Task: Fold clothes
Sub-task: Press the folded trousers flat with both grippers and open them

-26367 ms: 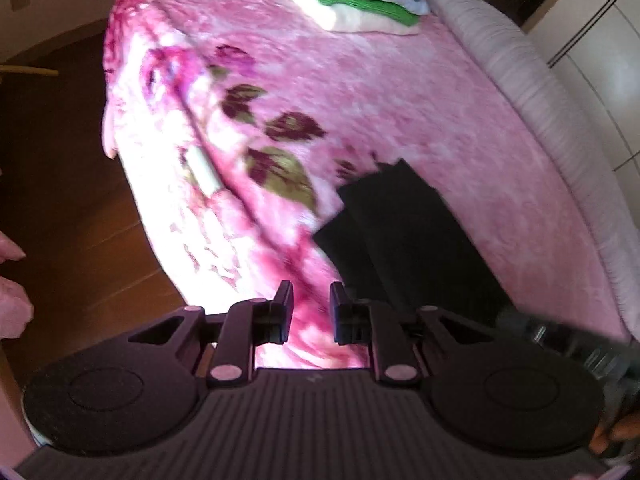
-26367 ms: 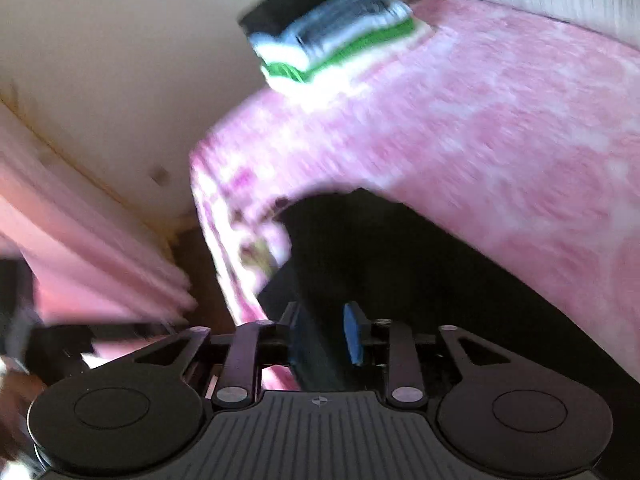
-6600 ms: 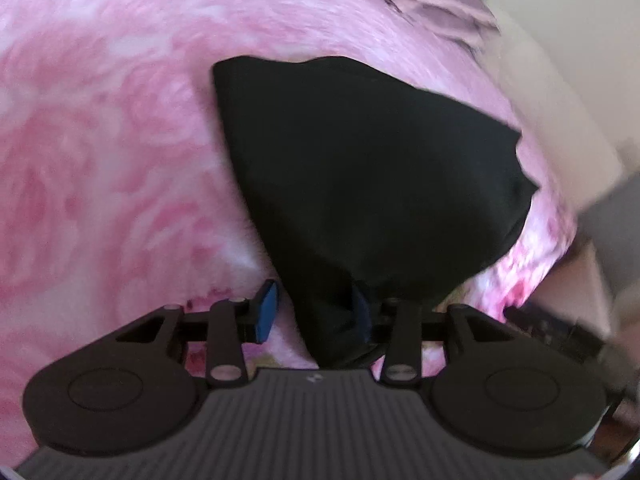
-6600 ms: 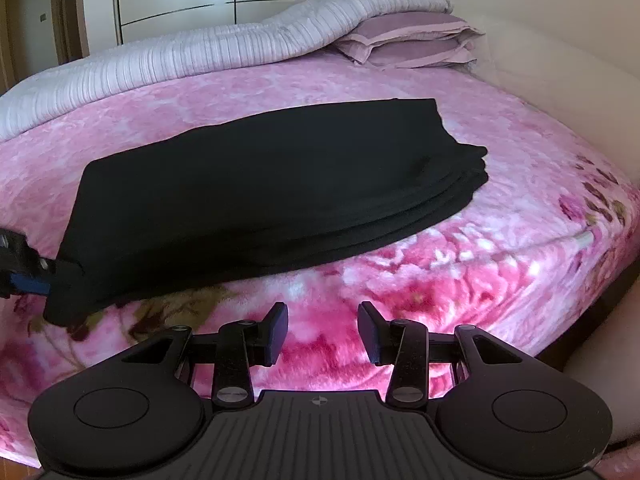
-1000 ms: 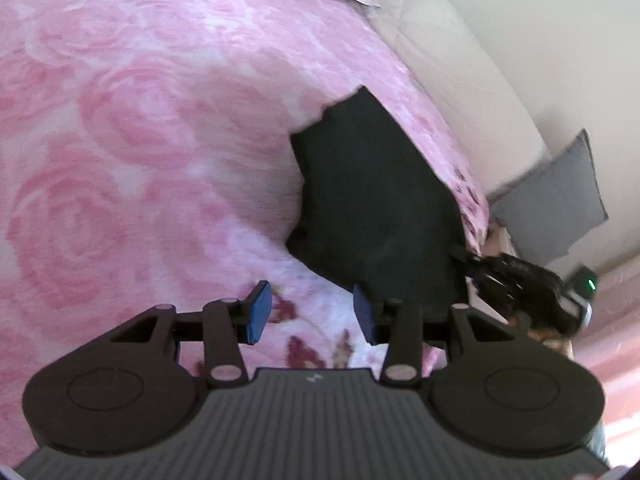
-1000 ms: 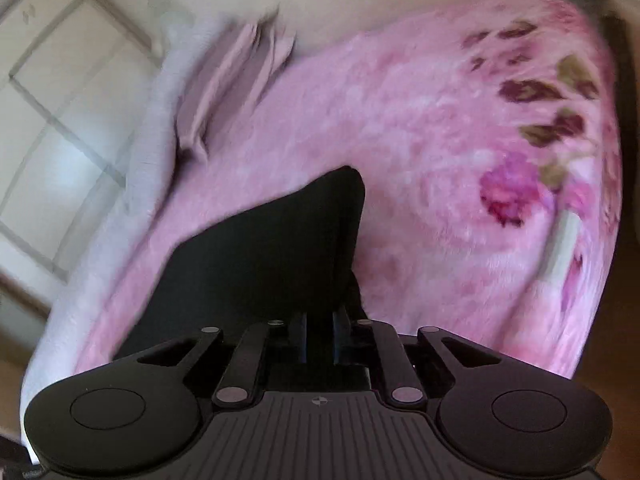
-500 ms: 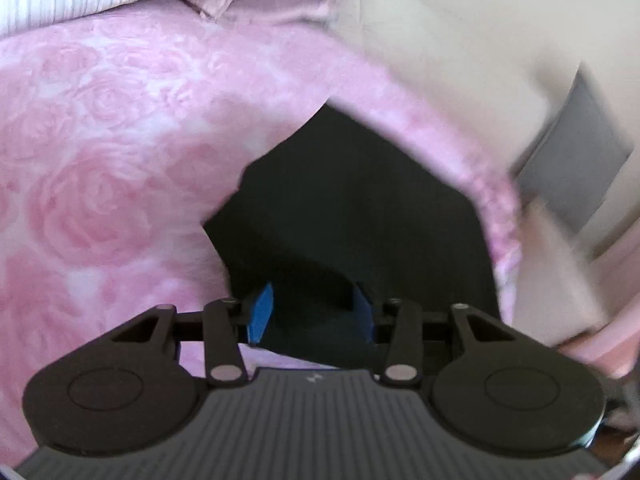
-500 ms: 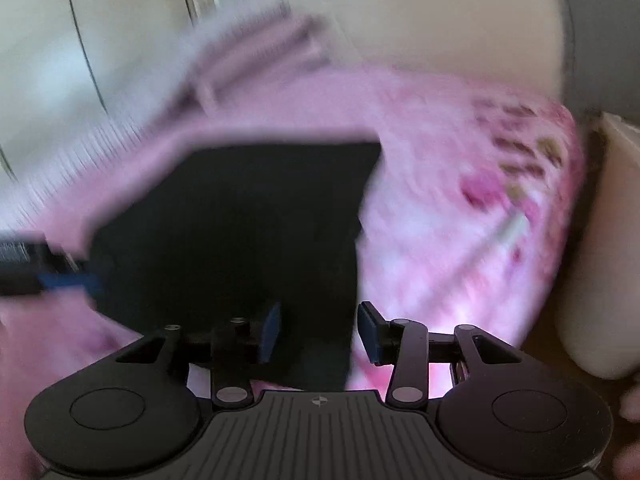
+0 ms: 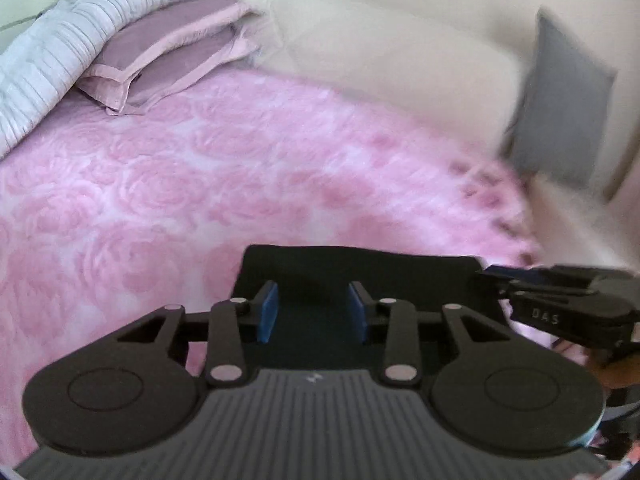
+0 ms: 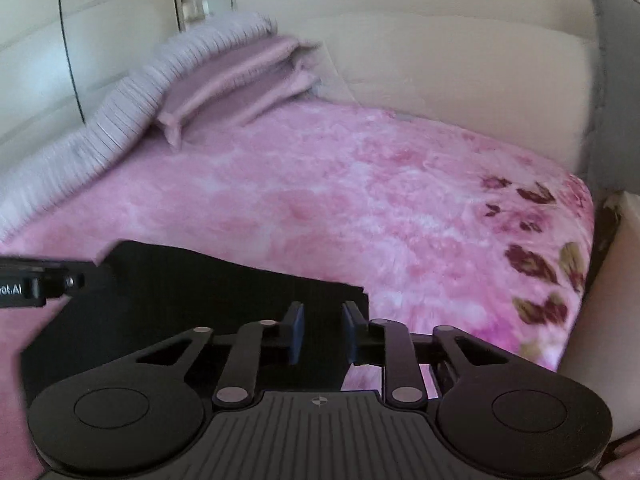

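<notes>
A folded black garment (image 9: 360,268) lies on the pink rose-patterned bed cover (image 9: 160,184), near its front edge. My left gripper (image 9: 312,312) is open, its blue pads low over the garment's near left part. My right gripper (image 10: 320,332) is also open, narrower, with the garment's right edge (image 10: 224,292) between and under its fingers. Each gripper shows in the other's view: the right one at the garment's right corner (image 9: 560,300), the left one at its left corner (image 10: 36,284).
Mauve pillows (image 9: 168,52) and a rolled striped white quilt (image 9: 52,60) lie at the far left of the bed. A cream padded headboard (image 10: 440,64) runs behind. A grey cushion (image 9: 560,108) leans at the right. The bed's edge drops off at the right (image 10: 576,280).
Both grippers have dropped low over the black garment and now face the headboard. The garment lies flatter as a compact rectangle. The right gripper, shut on it a second ago, is open.
</notes>
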The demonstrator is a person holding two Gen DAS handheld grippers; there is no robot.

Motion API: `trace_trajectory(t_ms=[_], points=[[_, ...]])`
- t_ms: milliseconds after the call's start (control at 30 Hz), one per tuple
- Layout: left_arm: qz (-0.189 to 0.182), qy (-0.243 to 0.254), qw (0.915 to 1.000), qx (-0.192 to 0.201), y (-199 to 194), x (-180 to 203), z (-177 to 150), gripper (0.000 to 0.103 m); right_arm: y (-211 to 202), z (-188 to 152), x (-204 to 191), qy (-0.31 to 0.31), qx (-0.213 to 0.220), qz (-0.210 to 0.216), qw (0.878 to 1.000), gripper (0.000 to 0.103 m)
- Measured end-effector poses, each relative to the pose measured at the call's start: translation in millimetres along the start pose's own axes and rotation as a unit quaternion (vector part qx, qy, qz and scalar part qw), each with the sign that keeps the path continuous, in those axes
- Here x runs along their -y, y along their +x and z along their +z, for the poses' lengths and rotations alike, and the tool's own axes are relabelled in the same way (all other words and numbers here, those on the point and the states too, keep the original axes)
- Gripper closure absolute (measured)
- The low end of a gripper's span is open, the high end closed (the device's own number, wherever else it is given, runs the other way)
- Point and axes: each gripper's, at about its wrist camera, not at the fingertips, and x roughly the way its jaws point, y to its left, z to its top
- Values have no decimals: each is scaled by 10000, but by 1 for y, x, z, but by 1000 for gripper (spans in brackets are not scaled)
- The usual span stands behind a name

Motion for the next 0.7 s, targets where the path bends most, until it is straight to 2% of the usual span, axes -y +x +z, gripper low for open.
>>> trace_trajectory(t_ms=[100,167,267,367,500,600,700], points=[[279,8,9991,-321,38,-3,-4,69,51,-10,11,-21,-420,-65,9991,81],[384,20,9987,-349,48,-5,-3,66,61,-13,15,-119,-433,-172,9988,81],[417,-78,9981,-450,49,-8,6,68,62,-2,25,62,-637,-98,9979,81],[319,-89,9990,-284,15,-6,4,74,31,5,34,419,-425,16,9982,81],[164,-274,9989,-338,-38,0,-30,74,-33,-12,25,613,-202,328,9974,80],[121,-460,9977,-478,-58,6,-61,74,-67,-40,8,527,-306,353,9975,81],[461,-565,9953,-642,-56,11,-75,73,-62,-60,-10,339,-676,140,9970,80]])
